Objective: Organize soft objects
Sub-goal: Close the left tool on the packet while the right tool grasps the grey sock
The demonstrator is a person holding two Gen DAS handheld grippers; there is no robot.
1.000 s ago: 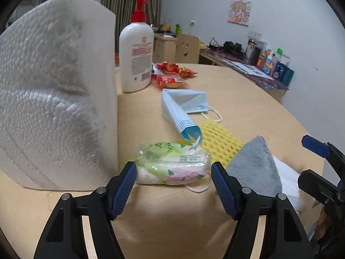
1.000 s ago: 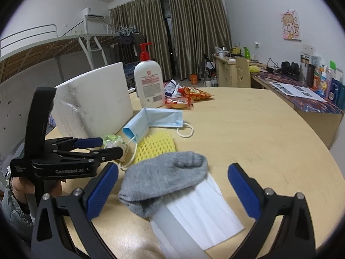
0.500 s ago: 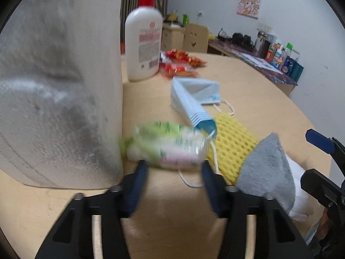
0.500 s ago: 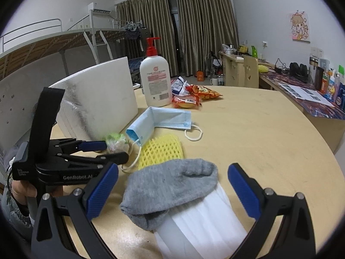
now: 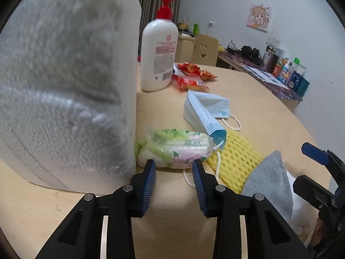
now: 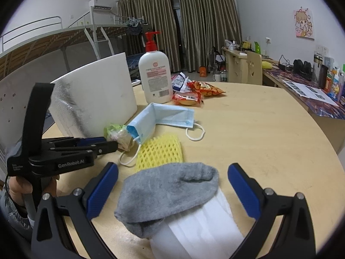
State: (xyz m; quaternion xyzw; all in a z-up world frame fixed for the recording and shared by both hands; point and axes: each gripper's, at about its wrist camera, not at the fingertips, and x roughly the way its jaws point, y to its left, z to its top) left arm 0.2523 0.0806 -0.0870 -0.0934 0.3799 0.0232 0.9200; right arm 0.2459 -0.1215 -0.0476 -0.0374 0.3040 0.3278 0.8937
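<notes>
A green and pink tissue pack [image 5: 174, 149] lies on the round wooden table [image 6: 258, 140] against a white foam board [image 5: 64, 86]. My left gripper [image 5: 173, 165] has its jaws closing, its tips at the pack's near edge, and the pack reaches past both of them. A folded blue face mask [image 5: 202, 110] rests on a yellow foam net [image 5: 235, 161] just right of the pack. A grey sock [image 6: 170, 192] lies on a white foam sheet [image 6: 204, 226]. My right gripper [image 6: 172, 167] stands wide open, one finger on either side of the sock, touching nothing.
A white lotion bottle [image 6: 156, 77] with a red pump stands behind the mask, beside red snack packets [image 6: 194, 92]. The foam board [image 6: 94, 99] stands upright at the left. A hand [image 6: 19, 187] holds the left gripper [image 6: 111, 143]. Desks and a bunk bed lie beyond the table.
The left gripper's jaws have narrowed from wide around the tissue pack to a smaller gap at its near edge. The right gripper and the sock have stayed in place.
</notes>
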